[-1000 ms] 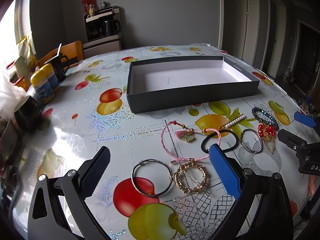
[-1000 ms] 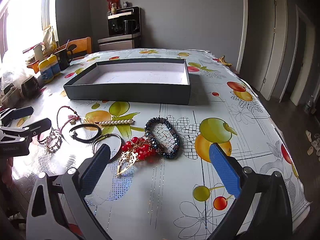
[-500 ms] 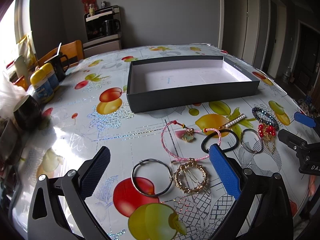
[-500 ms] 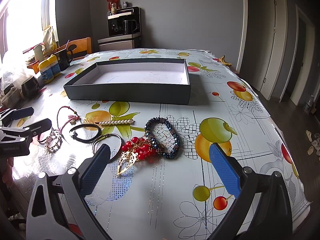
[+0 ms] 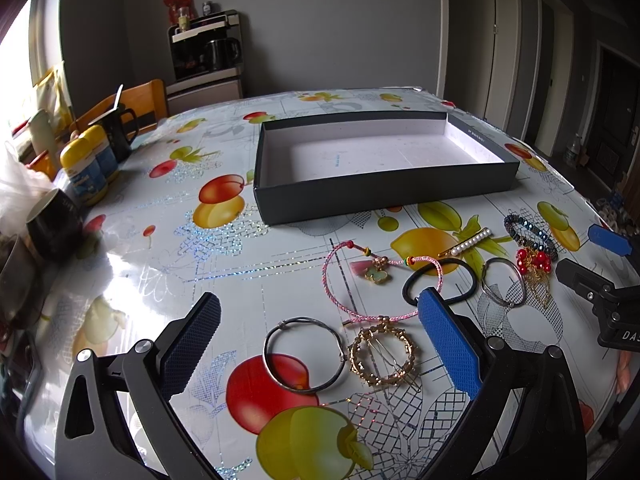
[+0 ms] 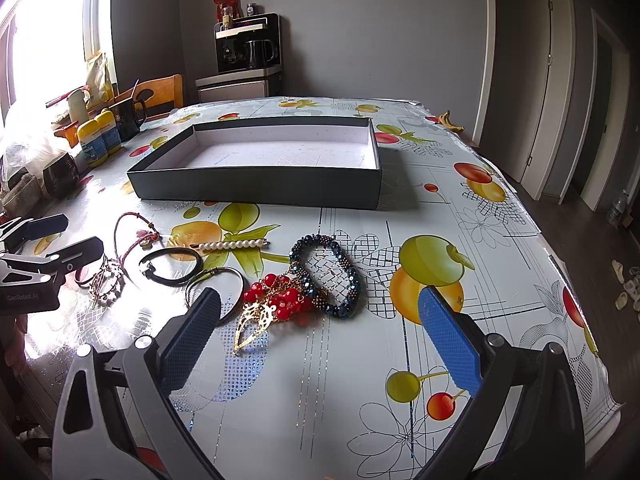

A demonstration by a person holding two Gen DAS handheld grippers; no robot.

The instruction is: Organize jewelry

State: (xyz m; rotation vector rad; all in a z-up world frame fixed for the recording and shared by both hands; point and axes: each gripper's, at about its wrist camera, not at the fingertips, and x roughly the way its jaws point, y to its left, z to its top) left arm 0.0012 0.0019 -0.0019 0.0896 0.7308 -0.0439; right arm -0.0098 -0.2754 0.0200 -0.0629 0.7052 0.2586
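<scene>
An empty dark box (image 5: 384, 194) with a white inside stands on the table; it also shows in the right wrist view (image 6: 256, 192). Jewelry lies in front of it: a silver bangle (image 5: 304, 355), a gold ring clip (image 5: 382, 356), a pink cord bracelet (image 5: 380, 280), a black hair tie (image 5: 440, 284), a pearl clip (image 6: 232, 245), a dark beaded bracelet (image 6: 326, 276) and red bead earrings (image 6: 280, 300). My left gripper (image 5: 320, 340) is open above the bangle and gold clip. My right gripper (image 6: 320, 336) is open above the red beads.
Yellow-capped bottles (image 5: 86, 168), a black mug (image 5: 54, 226) and a dark pitcher (image 5: 118, 128) stand at the table's left edge. A wooden chair (image 6: 160, 94) and a coffee machine (image 6: 248, 44) are behind. The table's right edge (image 6: 560, 264) drops to the floor.
</scene>
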